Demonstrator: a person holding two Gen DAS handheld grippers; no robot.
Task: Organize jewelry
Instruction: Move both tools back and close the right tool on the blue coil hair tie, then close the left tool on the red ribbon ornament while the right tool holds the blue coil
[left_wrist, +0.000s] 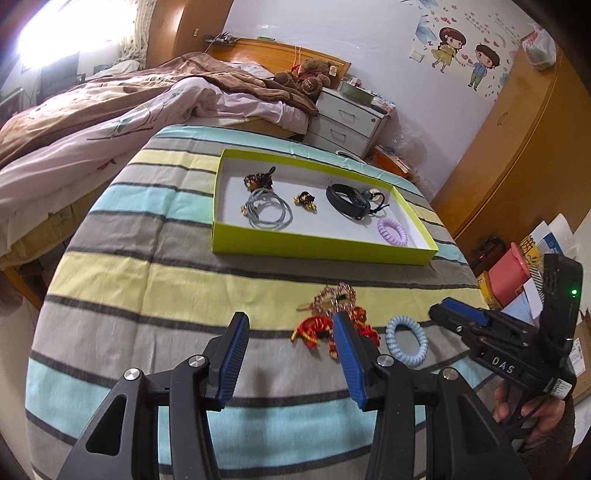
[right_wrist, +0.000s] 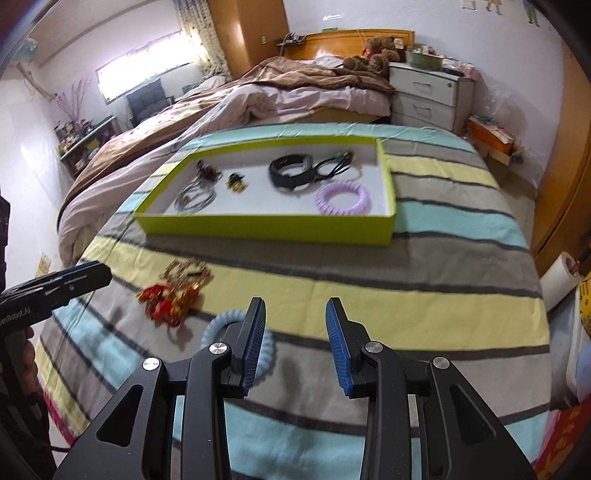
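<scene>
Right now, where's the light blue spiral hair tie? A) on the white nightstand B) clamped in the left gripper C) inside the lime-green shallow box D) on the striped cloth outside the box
D: the light blue spiral hair tie lies on the striped cloth, nearer the grippers than the lime-green shallow box; neither gripper holds it.

On a striped cloth-covered table (right_wrist: 424, 295): a shallow lime-green cardboard tray (right_wrist: 266, 230) toward the far side. Inside it, left to right: a coiled grey cord (right_wrist: 195, 197) with a small dark beaded charm (right_wrist: 207, 171) behind, a gold-and-black trinket (right_wrist: 236, 181), a black wristband (right_wrist: 290, 170), a lilac spiral hair tie (right_wrist: 342, 198) at the near right. Before the tray, on the cloth: a red-and-gold tasselled ornament (right_wrist: 173, 297), and right of it, just beside, a pale blue spiral hair tie (left_wrist: 406, 341).
</scene>
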